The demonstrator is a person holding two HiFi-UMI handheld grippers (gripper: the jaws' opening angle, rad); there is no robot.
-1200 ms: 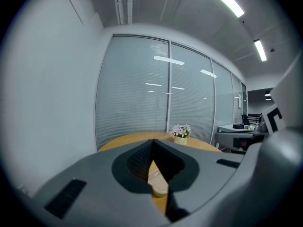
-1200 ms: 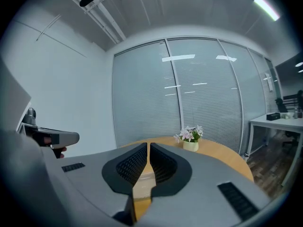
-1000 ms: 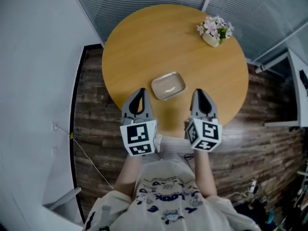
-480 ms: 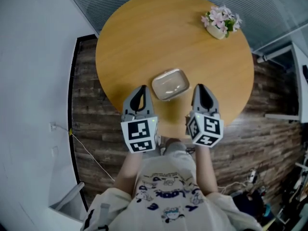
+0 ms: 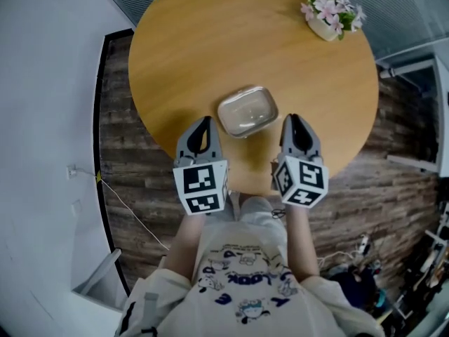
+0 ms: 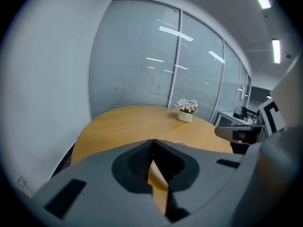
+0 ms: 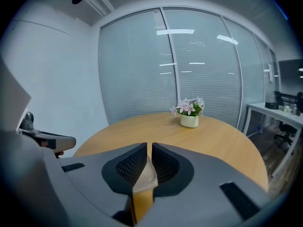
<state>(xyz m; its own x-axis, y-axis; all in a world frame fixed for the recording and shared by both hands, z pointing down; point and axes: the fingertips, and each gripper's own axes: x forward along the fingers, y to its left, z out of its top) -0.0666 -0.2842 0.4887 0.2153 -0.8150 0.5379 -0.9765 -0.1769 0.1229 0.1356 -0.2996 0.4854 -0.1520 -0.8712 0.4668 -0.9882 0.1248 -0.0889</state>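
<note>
**Wooden worktop [image 5: 210,41] with one clear box [image 5: 247,111]**

Round and brown, the worktop has the plastic box near its front edge. The left hand-held gripper [image 5: 203,123] and right hand-held gripper [image 5: 292,120] hover just beside it, jaws closed, holding nothing. The box looks light, stiff and slippery. Its rim seems the best place to pinch.

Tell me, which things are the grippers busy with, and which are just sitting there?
Busy with:
- clear plastic container, lying on the table just ahead of both grippers
- left gripper and right gripper, both shut, holding nothing

Just sitting there:
- flower pot at the table's far edge
</note>
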